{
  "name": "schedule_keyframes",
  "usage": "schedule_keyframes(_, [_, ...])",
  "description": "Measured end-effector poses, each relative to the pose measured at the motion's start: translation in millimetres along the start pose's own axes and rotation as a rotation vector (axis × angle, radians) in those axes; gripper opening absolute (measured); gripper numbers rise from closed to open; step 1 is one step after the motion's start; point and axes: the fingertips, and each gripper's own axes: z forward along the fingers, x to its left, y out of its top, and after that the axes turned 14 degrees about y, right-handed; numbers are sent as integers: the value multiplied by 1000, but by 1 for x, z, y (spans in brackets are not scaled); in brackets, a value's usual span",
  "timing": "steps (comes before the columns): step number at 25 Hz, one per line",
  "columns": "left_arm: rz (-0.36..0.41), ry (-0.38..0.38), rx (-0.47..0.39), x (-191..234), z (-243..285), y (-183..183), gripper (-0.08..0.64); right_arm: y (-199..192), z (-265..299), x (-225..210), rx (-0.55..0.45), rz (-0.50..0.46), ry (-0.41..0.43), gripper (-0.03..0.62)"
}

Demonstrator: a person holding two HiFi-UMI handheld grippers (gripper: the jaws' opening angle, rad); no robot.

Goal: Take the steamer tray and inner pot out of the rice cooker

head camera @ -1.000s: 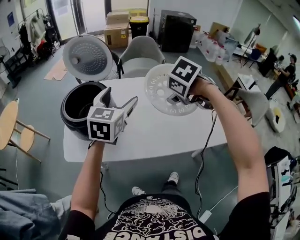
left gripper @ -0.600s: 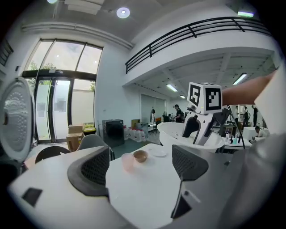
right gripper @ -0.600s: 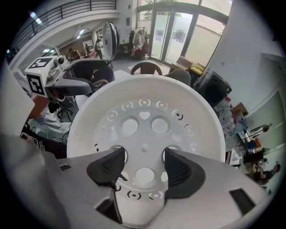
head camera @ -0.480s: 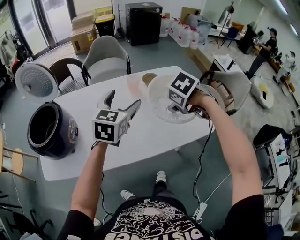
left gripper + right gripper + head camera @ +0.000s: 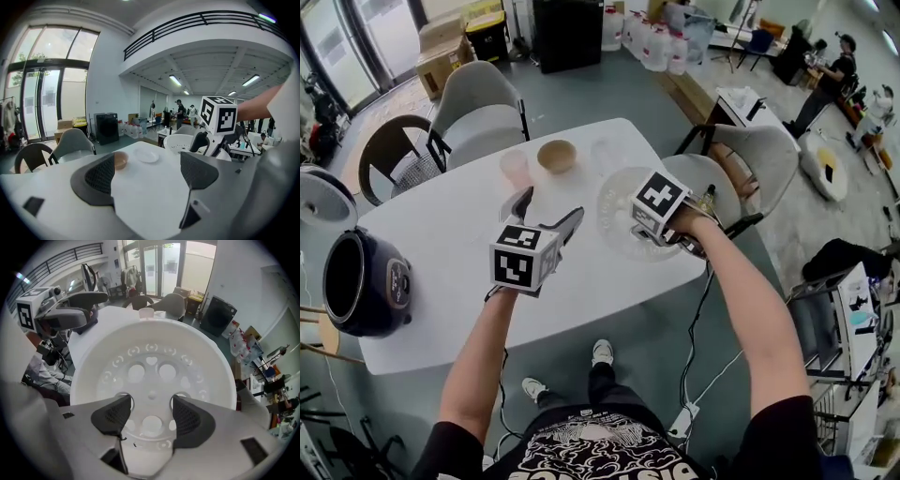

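The dark rice cooker (image 5: 358, 281) stands at the table's left end with its lid (image 5: 319, 195) up; its inside is dark, and I cannot make out the inner pot. The white perforated steamer tray (image 5: 619, 211) hangs low over the table's right end, with my right gripper (image 5: 645, 231) shut on its near rim. In the right gripper view the tray (image 5: 150, 362) fills the picture beyond my right gripper (image 5: 150, 406). My left gripper (image 5: 550, 204) is open and empty above the table's middle; the left gripper view shows my left gripper (image 5: 147, 171) with only tabletop between its jaws.
A pink cup (image 5: 515, 169), a wooden bowl (image 5: 557, 155) and a clear plate (image 5: 605, 150) sit near the white table's (image 5: 441, 234) far edge. Grey chairs (image 5: 478, 103) stand behind it, another chair (image 5: 750, 164) at its right end. Cables hang off the right edge.
Both grippers have travelled right across the table, away from the rice cooker, and lower. The tray went along in the right gripper. The cooker now lies at the picture's left edge.
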Motion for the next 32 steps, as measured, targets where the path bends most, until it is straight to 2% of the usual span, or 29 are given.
schedule_keyframes(6, [1, 14, 65, -13, 60, -25, 426, -11, 59, -58, 62, -21, 49, 296])
schedule_keyframes(10, [-15, 39, 100, -10, 81, -44, 426, -17, 94, -78, 93, -15, 83, 296])
schedule_keyframes(13, [-21, 55, 129, -9, 89, -59, 426, -19, 113, -87, 118, -41, 76, 296])
schedule_keyframes(18, [-30, 69, 149, -5, 97, -72, 426, -17, 130, -95, 146, -79, 57, 298])
schedule_keyframes(23, [-32, 70, 158, -7, 101, -77, 426, -18, 134, -100, 138, -74, 57, 301])
schedule_keyframes(32, [-28, 102, 162, 11, 76, -71, 426, -18, 123, -92, 139, -73, 30, 298])
